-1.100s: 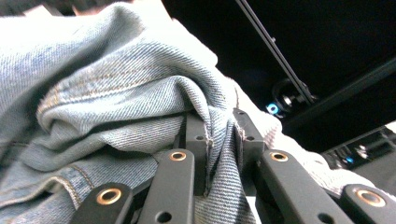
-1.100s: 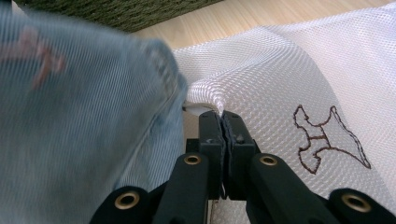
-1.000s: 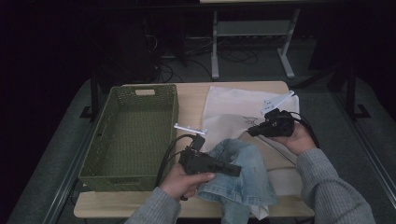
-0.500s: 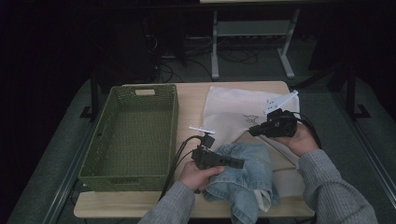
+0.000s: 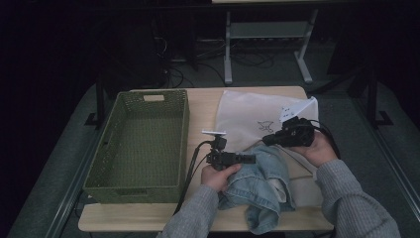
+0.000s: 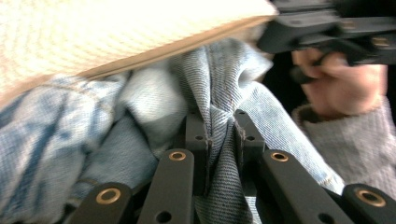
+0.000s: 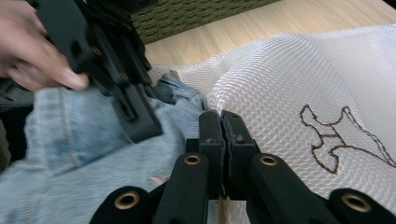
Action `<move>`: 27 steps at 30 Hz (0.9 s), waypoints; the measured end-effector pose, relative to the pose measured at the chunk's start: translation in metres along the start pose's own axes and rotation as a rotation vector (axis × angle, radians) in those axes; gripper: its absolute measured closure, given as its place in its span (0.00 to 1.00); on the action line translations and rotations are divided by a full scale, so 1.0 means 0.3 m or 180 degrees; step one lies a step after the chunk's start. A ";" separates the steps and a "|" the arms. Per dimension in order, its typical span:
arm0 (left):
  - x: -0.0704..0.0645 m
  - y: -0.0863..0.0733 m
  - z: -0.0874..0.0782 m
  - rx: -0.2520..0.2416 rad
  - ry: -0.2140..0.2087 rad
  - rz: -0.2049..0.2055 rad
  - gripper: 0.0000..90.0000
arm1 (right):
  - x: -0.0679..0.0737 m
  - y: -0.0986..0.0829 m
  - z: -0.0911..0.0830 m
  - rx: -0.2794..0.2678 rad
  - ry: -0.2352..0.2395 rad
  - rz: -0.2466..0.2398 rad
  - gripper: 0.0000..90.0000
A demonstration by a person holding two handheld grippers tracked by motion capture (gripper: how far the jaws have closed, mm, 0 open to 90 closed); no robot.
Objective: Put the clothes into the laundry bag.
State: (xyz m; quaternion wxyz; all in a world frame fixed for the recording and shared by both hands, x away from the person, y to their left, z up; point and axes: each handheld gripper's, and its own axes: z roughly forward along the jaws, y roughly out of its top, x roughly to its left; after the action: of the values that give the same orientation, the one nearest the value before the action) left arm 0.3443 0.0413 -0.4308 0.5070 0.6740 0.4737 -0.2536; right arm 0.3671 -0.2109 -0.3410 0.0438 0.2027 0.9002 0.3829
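Left gripper view | denim jeans (image 6: 224, 116) pinched | mesh bag (image 6: 116, 32) overexposed, blurred

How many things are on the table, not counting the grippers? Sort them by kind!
Green baskets: 1, the basket.
White mesh bags: 1, the mesh bag, stitched with a little animal outline.
Denim clothes: 1, the jeans, crumpled at the near edge.
Total: 3

- Right tool (image 7: 222, 122): jaws pressed together on the edge of the white mesh laundry bag (image 7: 299, 74).
- Left tool (image 7: 100, 60) on the denim jeans (image 7: 79, 158).
- Green basket (image 7: 187, 14) on the wooden bench (image 7: 261, 23).
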 end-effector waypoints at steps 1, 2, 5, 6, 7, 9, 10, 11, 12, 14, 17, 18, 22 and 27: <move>0.000 0.000 0.000 0.0000 0.0000 0.0000 0.88 | 0.000 0.000 0.000 0.0000 0.0000 0.0000 0.97; 0.009 -0.009 0.004 0.0037 -0.0020 -0.0022 0.87 | 0.002 0.002 0.011 0.0038 0.0001 -0.0012 0.97; 0.005 -0.012 -0.008 0.0051 -0.0026 -0.0018 0.79 | 0.001 -0.001 0.014 0.0033 0.0010 0.0000 0.97; -0.011 -0.011 -0.030 0.0113 -0.0005 0.0023 0.75 | -0.003 -0.007 0.013 0.0021 0.0012 0.0023 0.97; -0.022 -0.010 -0.045 0.0127 0.0041 0.0075 0.72 | -0.005 -0.010 0.012 0.0021 0.0010 0.0012 0.97; -0.039 -0.009 -0.076 0.0211 0.0081 0.0120 0.63 | -0.006 -0.014 0.008 0.0030 0.0000 0.0038 0.97; -0.039 -0.009 -0.076 0.0211 0.0081 0.0120 0.58 | -0.006 -0.016 0.007 0.0033 -0.0006 0.0037 0.97; -0.049 -0.010 -0.094 0.0237 0.0134 0.0164 0.58 | -0.006 -0.016 0.007 0.0033 -0.0006 0.0037 0.97; -0.066 -0.014 -0.129 0.0257 0.0209 0.0201 0.50 | -0.007 -0.020 0.005 0.0037 -0.0009 0.0050 0.97; -0.072 -0.016 -0.143 0.0309 0.0201 0.0207 0.46 | -0.008 -0.021 0.006 0.0044 -0.0013 0.0050 0.97; -0.082 -0.035 -0.171 0.0479 0.0274 0.0220 0.30 | -0.007 -0.022 0.011 0.0065 -0.0020 0.0053 0.97; -0.080 -0.043 -0.172 0.0583 0.0290 0.0225 0.28 | -0.006 -0.022 0.012 0.0068 -0.0022 0.0045 0.97; -0.059 -0.079 -0.127 0.0783 0.0291 0.0173 0.28 | -0.006 -0.020 0.018 0.0075 -0.0022 0.0048 0.97; -0.041 -0.110 -0.033 0.0715 0.0539 0.0354 0.66 | 0.002 -0.019 0.021 0.0079 -0.0017 0.0018 0.97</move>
State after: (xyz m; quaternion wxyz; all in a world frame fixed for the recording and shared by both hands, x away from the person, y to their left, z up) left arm 0.3083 0.0468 -0.4317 0.3999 0.7707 0.4453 -0.2187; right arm 0.3661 -0.2099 -0.3495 0.0425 0.2068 0.9042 0.3712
